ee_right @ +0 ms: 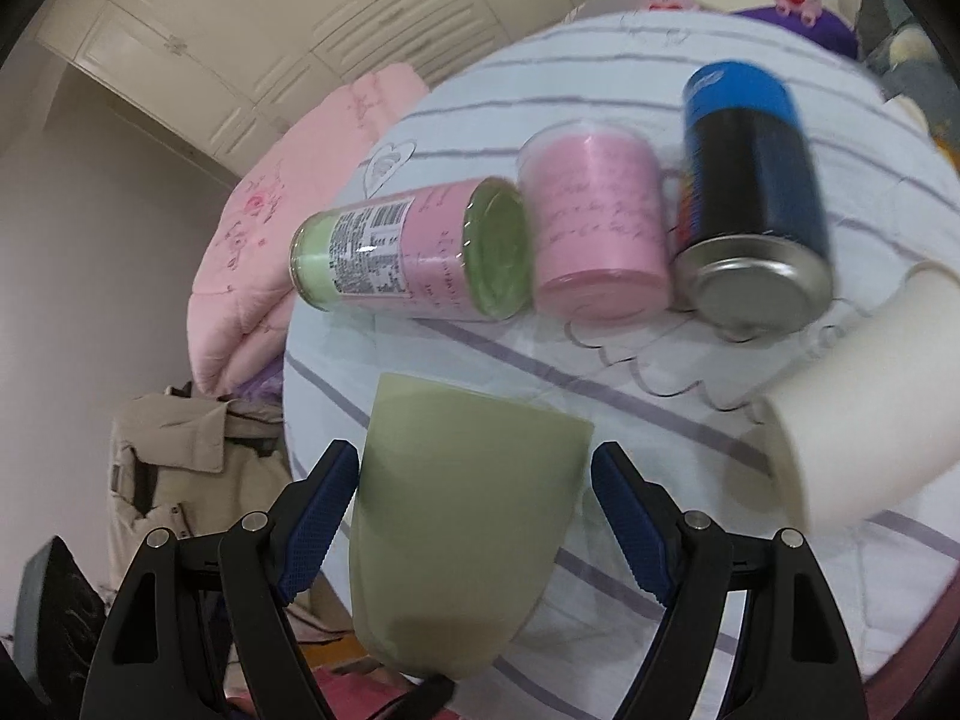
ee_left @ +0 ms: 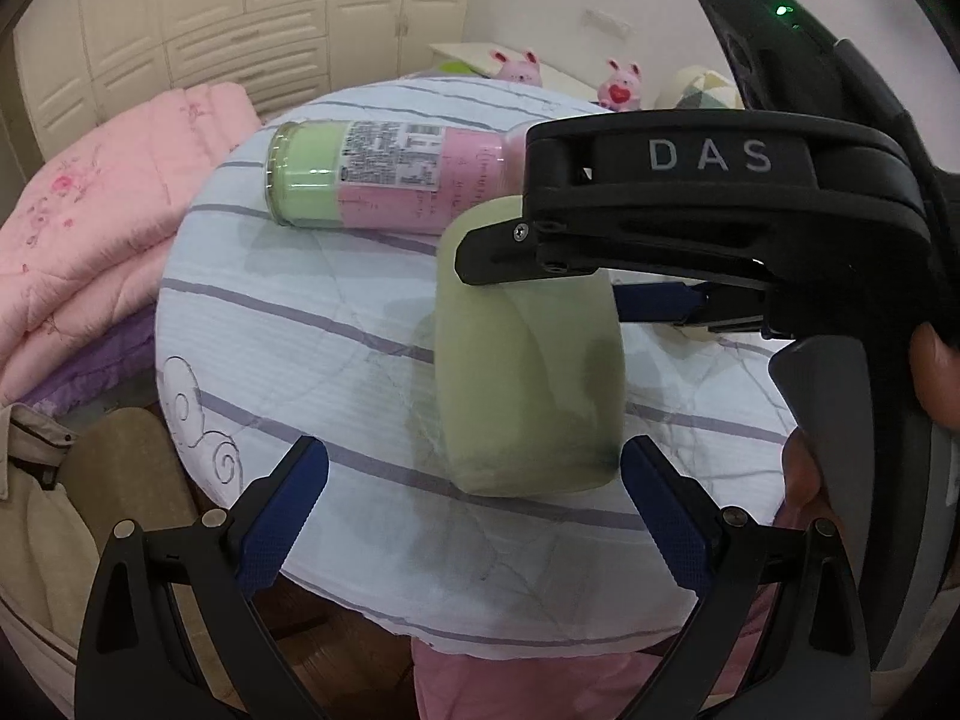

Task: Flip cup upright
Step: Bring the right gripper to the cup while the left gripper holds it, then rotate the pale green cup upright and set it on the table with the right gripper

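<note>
A pale green cup (ee_left: 528,360) lies on its side on the striped cloth table (ee_left: 288,312). In the right wrist view the cup (ee_right: 456,528) sits between my right gripper's (ee_right: 465,522) open blue fingers (ee_right: 312,528), with a small gap on each side. That right gripper (ee_left: 606,240) shows in the left wrist view as a black body marked DAS, reaching over the cup's far end. My left gripper (ee_left: 474,516) is open and empty, its fingers wide apart just in front of the cup's near end.
A pink-and-green bottle (ee_right: 408,252) lies on its side behind the cup. Beside it are a pink cup (ee_right: 600,222), a blue-and-black can (ee_right: 756,192) and a white cylinder (ee_right: 870,408). A folded pink quilt (ee_left: 90,228) lies left of the table.
</note>
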A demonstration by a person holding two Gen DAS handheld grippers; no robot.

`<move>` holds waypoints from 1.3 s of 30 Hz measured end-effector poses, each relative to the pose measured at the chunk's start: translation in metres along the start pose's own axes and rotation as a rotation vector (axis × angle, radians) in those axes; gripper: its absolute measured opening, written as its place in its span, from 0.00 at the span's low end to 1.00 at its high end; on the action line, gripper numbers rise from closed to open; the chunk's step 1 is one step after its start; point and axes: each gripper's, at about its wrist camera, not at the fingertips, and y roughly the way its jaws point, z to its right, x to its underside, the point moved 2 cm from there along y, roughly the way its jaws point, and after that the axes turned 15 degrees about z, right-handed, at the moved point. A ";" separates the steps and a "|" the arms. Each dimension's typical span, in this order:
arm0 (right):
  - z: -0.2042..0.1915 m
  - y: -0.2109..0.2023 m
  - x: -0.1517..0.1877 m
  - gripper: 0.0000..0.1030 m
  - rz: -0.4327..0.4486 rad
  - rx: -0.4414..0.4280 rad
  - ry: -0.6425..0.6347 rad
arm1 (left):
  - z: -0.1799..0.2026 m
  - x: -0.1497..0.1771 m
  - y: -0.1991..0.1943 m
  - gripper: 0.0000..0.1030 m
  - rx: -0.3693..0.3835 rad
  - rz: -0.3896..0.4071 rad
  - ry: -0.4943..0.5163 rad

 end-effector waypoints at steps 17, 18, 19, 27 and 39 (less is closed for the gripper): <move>-0.011 -0.027 -0.003 0.80 0.195 -0.032 -0.187 | 0.001 -0.006 0.008 1.00 0.018 0.027 -0.035; -0.012 -0.032 -0.004 0.80 0.229 -0.015 -0.218 | 0.002 -0.008 0.011 1.00 0.021 0.024 -0.040; -0.014 -0.038 -0.005 0.80 0.262 0.010 -0.260 | 0.003 -0.009 0.013 1.00 0.024 0.020 -0.041; -0.015 -0.045 -0.011 0.80 0.296 0.019 -0.312 | 0.009 -0.012 0.026 0.99 0.000 0.005 -0.021; -0.014 -0.006 -0.015 0.82 0.155 0.063 -0.140 | -0.016 -0.011 0.021 1.00 -0.025 0.000 -0.059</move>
